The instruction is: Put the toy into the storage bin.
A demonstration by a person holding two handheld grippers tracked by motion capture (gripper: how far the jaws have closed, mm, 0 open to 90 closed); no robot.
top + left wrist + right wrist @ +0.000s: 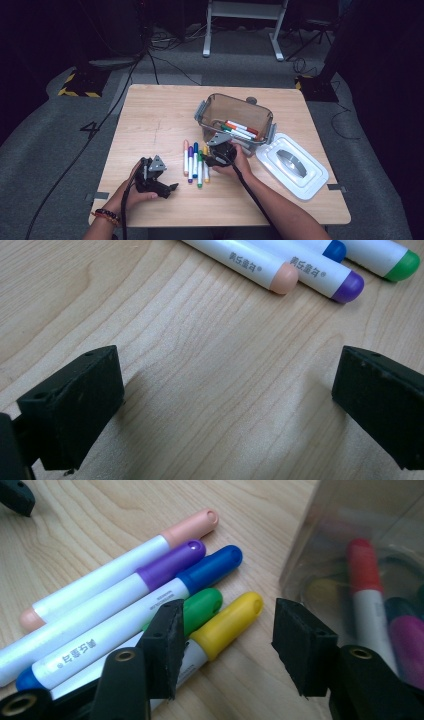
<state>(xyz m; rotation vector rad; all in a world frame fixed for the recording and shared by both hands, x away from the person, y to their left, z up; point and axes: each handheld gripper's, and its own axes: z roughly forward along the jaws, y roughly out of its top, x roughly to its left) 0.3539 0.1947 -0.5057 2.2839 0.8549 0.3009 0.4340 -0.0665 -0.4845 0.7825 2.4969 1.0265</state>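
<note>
Yellow marker (227,625) between right gripper (225,645) jaws, apparently ungripped; box wall (320,540) close; left gripper (225,405) released.

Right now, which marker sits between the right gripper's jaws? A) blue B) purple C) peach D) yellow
D: in the right gripper view the yellow marker lies in the gap of the right gripper, whose pads do not press on it, with the green marker under the left jaw.

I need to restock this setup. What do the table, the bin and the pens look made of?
Table: light wood or wood-look laminate, matte, grain lines visible. Bin: brown-tinted see-through plastic, glossy; pens show through its wall. Marker pens: smooth white plastic barrels with coloured, slightly shiny caps.
</note>
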